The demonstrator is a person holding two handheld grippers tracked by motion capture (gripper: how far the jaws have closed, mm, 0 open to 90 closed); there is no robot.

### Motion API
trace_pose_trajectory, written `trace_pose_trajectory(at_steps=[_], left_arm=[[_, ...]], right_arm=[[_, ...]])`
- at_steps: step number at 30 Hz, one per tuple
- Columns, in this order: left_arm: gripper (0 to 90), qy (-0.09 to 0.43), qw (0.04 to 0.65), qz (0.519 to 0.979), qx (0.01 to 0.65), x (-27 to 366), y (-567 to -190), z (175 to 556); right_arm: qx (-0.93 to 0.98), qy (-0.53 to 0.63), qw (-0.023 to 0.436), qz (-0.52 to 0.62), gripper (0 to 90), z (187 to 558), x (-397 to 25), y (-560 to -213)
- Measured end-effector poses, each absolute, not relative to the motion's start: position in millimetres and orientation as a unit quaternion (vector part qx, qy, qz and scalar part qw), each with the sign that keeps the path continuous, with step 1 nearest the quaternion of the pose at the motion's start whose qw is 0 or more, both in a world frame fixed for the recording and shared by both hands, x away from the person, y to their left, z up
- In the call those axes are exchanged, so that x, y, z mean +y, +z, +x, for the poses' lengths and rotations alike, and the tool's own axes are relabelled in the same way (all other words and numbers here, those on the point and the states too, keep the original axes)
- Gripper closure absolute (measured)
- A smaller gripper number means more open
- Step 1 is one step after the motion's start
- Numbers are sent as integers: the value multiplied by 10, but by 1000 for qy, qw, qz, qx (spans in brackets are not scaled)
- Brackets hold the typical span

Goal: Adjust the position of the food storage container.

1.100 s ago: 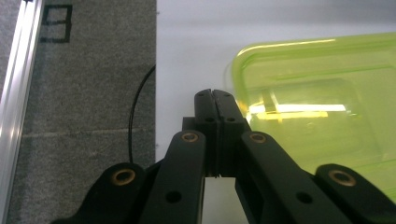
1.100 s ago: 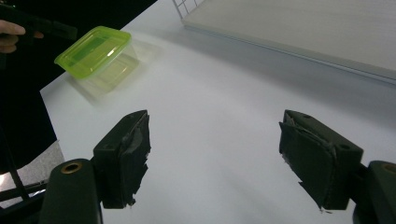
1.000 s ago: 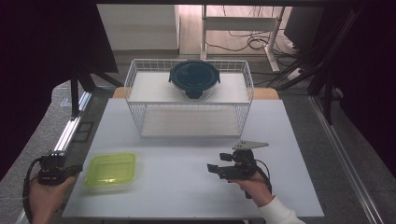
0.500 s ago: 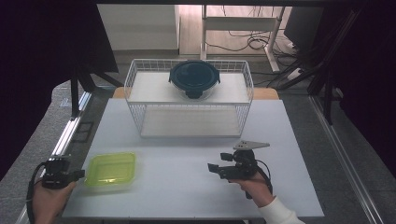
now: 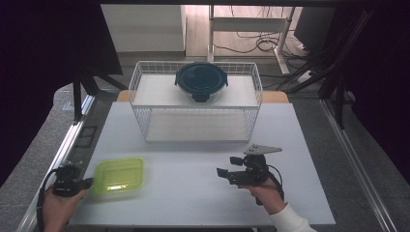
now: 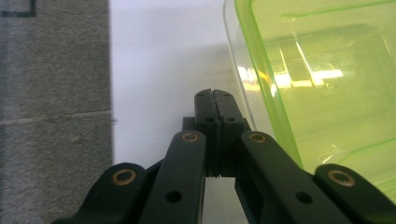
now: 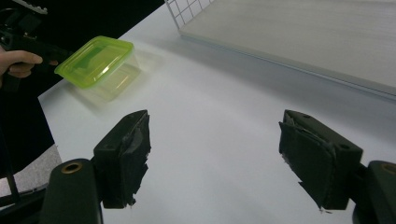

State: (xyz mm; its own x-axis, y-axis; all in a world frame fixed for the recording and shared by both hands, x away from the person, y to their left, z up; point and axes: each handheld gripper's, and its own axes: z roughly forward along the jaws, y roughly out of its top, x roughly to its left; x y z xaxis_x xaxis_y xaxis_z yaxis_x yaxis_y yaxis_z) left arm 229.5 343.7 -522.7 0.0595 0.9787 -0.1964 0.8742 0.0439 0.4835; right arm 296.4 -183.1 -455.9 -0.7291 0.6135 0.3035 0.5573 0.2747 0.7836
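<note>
The green container (image 5: 118, 175) lies at 8 o'clock on the desk (image 5: 193, 203), close to its left edge. The left tongs (image 6: 215, 100) are clenched with nothing between them, tips just beside the container's left rim. Risk: a push from closed tips could skid or tip the light container rather than seize it. The right tongs (image 7: 215, 154) stand released over bare desk at 4 o'clock, well apart from it. A wire rack (image 5: 145, 125) at 12 o'clock carries a dark lidded bowl (image 5: 201, 81); neither obstructs.
</note>
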Motion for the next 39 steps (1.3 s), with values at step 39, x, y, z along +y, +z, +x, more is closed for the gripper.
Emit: trace_pose_trajectory(at_steps=[39], left_arm=[[900, 66, 285, 760, 580, 2299, -5187, 2871]], right_arm=[[791, 479, 33, 379, 245, 2932, -1908, -4543]])
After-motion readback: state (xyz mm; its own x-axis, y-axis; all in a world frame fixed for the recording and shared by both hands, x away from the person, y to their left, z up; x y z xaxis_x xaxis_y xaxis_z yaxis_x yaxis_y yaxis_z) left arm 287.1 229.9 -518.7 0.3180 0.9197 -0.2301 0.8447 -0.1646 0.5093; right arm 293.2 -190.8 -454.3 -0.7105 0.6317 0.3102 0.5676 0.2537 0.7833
